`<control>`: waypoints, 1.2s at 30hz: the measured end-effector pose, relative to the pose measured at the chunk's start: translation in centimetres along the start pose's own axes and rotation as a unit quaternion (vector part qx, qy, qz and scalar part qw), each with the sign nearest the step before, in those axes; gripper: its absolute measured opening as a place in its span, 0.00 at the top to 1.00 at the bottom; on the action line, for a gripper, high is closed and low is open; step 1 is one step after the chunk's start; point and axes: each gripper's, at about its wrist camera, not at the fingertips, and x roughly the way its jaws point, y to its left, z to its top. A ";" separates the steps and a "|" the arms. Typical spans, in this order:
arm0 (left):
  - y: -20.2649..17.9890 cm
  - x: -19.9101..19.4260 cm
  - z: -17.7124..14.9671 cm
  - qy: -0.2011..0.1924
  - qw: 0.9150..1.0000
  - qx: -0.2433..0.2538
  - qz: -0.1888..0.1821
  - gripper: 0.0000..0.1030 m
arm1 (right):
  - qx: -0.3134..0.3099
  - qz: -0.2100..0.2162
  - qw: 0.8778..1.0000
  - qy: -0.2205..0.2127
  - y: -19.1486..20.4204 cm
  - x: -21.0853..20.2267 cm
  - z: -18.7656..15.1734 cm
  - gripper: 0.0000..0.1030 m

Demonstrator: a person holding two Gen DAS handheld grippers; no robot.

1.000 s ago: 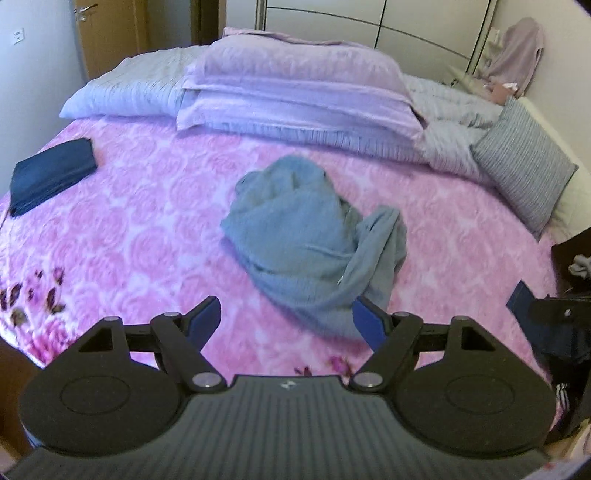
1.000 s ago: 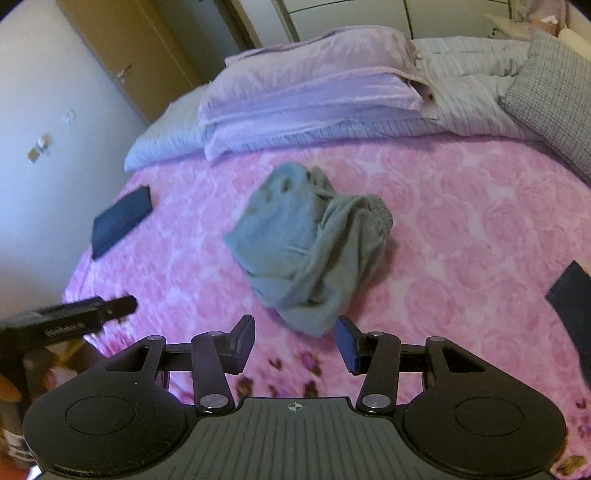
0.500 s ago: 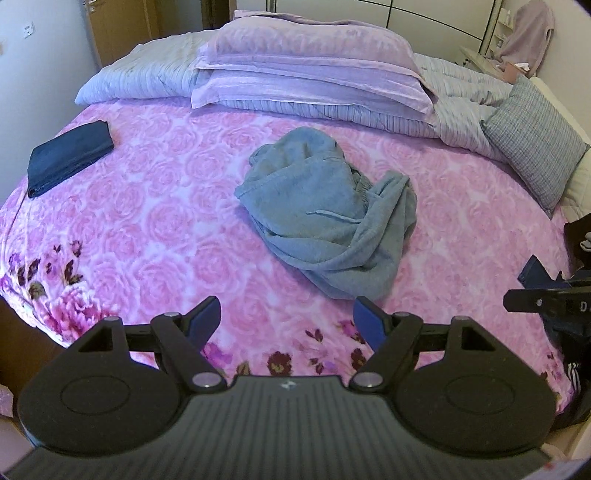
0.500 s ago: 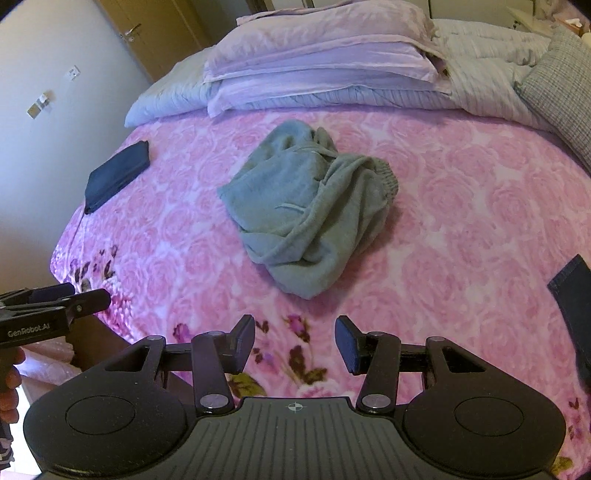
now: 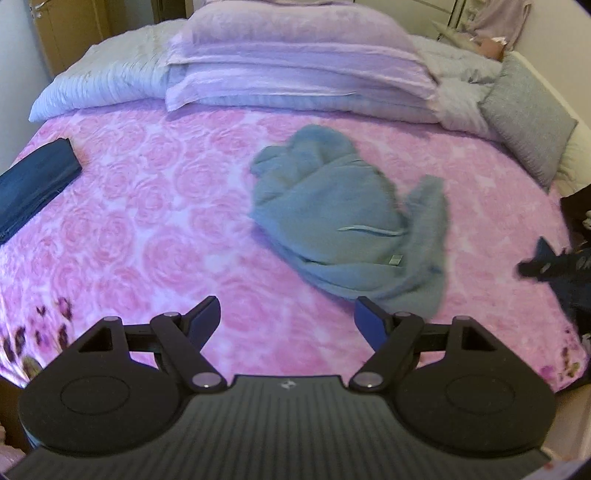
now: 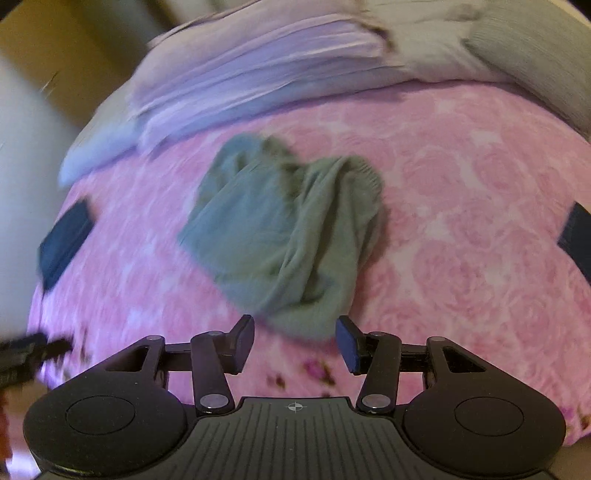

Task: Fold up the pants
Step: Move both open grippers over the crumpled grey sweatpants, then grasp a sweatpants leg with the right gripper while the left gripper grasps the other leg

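Grey-green pants (image 5: 343,221) lie crumpled in a heap in the middle of the pink rose-patterned bedspread (image 5: 147,229). My left gripper (image 5: 286,319) hovers open over the near part of the bed, short of the heap and slightly left of its near edge. In the right wrist view the same pants (image 6: 288,232) sit straight ahead, and my right gripper (image 6: 295,341) is open just in front of the heap's near corner, with nothing between its fingers. The other gripper's tip shows at the right edge (image 5: 546,264) of the left view and at the left edge (image 6: 22,350) of the right view.
A folded dark blue garment (image 5: 33,184) lies at the bed's left side. Another dark blue piece (image 6: 576,236) lies at the right edge. Lilac pillows (image 5: 295,70), a striped duvet and a grey cushion (image 5: 524,118) fill the far end. A wooden door (image 5: 66,26) stands far left.
Both grippers have moved forward toward the pants, which now look larger and closer. The right view is blurred from motion. Both jaws stay open and the pants have not moved.
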 end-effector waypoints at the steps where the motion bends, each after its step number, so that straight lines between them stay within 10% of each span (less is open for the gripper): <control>1: 1.3 0.8 0.5 0.004 1.000 0.000 0.002 0.26 | 0.013 -0.010 1.000 -0.010 0.0 0.7 0.7 0.47; 7: 9.6 6.9 3.2 0.026 0.999 -0.021 0.008 0.26 | 0.045 -0.050 0.996 -0.050 0.0 5.1 5.0 0.38; 19: 15.5 15.7 1.3 0.052 0.994 -0.095 0.031 0.26 | 0.036 -0.153 0.987 0.023 -1.1 22.0 14.2 0.30; 21: 15.4 16.3 0.5 0.059 0.993 -0.095 0.034 0.26 | 0.028 -0.162 0.985 0.042 -1.9 24.0 14.0 0.53; 22: 15.2 16.6 0.1 0.061 0.993 -0.095 0.033 0.27 | 0.026 -0.147 0.988 0.034 -2.4 24.2 13.8 0.91; 26: 14.0 17.1 -0.8 0.062 0.993 -0.090 0.031 0.31 | 0.109 -0.088 0.989 -0.046 -6.8 19.9 13.1 0.93; 29: 12.4 17.2 -1.1 0.054 0.995 -0.086 0.017 0.31 | 0.242 -0.062 0.958 -0.141 -13.9 12.2 11.1 0.94; 32: 10.3 18.0 -1.2 0.050 0.996 -0.075 0.002 0.32 | 0.379 -0.108 0.895 -0.207 -19.9 5.7 2.1 0.95; 36: 6.9 20.0 -1.4 0.050 0.996 -0.070 -0.032 0.33 | 0.435 -0.211 0.864 -0.139 -22.6 3.6 -7.8 0.95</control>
